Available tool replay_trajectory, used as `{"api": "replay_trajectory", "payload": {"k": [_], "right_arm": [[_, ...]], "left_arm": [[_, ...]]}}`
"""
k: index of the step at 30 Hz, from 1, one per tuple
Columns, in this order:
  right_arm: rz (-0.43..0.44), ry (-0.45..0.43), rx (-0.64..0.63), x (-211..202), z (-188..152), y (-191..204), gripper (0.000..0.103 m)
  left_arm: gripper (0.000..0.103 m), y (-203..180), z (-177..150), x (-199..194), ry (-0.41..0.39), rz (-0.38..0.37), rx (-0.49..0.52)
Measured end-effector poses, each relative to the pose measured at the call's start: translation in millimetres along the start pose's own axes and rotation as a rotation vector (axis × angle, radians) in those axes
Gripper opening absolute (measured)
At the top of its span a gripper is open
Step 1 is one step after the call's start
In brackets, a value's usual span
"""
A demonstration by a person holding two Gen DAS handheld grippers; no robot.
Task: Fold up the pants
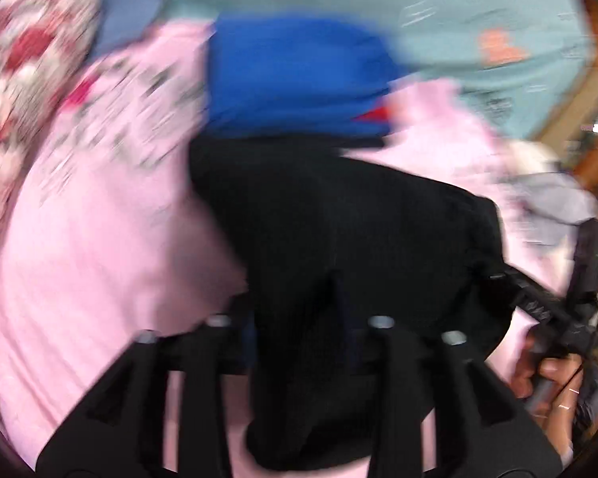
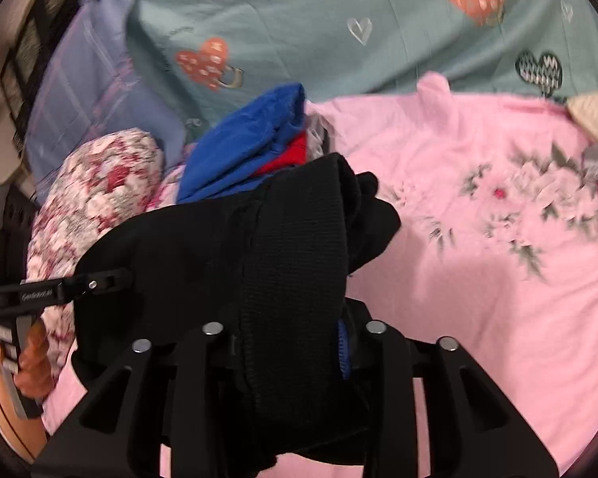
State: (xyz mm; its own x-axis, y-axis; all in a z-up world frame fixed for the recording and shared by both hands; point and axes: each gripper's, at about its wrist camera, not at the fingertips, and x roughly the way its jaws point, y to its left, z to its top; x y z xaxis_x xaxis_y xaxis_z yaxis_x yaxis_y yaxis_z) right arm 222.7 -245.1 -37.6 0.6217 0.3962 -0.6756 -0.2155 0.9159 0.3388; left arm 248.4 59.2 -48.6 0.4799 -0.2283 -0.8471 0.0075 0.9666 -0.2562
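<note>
We hold the black pants (image 2: 227,239) up over the bed (image 2: 478,298), above its pink sheet. Our left tongs (image 1: 299,330) and our right tongs (image 2: 295,334) each pinch the cloth tight. A blue shirt (image 2: 243,143) lies just behind. We think we should keep both hands level, pull the cloth smooth, then lay it down flat.

Setting: home bedroom. Bed carries a pink floral sheet (image 2: 478,263) over a teal heart-print cover (image 2: 307,20). Lilac pillow (image 2: 87,95) and loose clothes pile (image 2: 255,143) beside it.
</note>
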Motion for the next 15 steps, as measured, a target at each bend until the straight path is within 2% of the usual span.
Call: {"api": "replay_trajectory", "payload": {"k": [1,2,3,4,5,7,9,10,11,14,15], "right_arm": [[-0.061,0.046,0.022,20,-2,-9,0.049],[-0.125,0.086,0.037,33,-5,-15,0.049],[-0.159,0.112,0.056,41,-10,-22,0.051],[-0.127,0.079,0.076,36,-14,-27,0.052],[-0.116,0.063,0.077,30,-14,-28,0.053],[-0.113,0.028,0.054,11,-14,-26,0.053],[-0.105,-0.047,0.025,-9,-14,-15,0.052],[-0.09,-0.074,0.0,-16,-14,-5,0.051],[-0.067,-0.088,-0.021,-19,-14,5,0.043],[0.076,-0.042,-0.077,-11,-23,45,0.03],[0.128,0.006,-0.1,1,-28,57,0.025]], "left_arm": [[0.037,7,-3,11,0.038,0.022,-0.024],[0.041,24,-12,21,0.083,0.005,-0.075],[0.045,34,-19,22,0.09,-0.023,-0.112],[0.048,42,-25,18,0.077,-0.046,-0.14],[0.057,49,-33,10,0.061,-0.045,-0.157],[0.062,54,-44,-6,0.025,-0.034,-0.178],[0.064,52,-53,-21,-0.015,-0.018,-0.178],[0.066,52,-55,-23,-0.022,-0.005,-0.172],[0.067,48,-59,-24,-0.025,0.018,-0.161],[0.067,42,-72,-10,0.034,0.031,-0.173],[0.067,41,-78,-12,0.009,0.04,-0.18]]}}
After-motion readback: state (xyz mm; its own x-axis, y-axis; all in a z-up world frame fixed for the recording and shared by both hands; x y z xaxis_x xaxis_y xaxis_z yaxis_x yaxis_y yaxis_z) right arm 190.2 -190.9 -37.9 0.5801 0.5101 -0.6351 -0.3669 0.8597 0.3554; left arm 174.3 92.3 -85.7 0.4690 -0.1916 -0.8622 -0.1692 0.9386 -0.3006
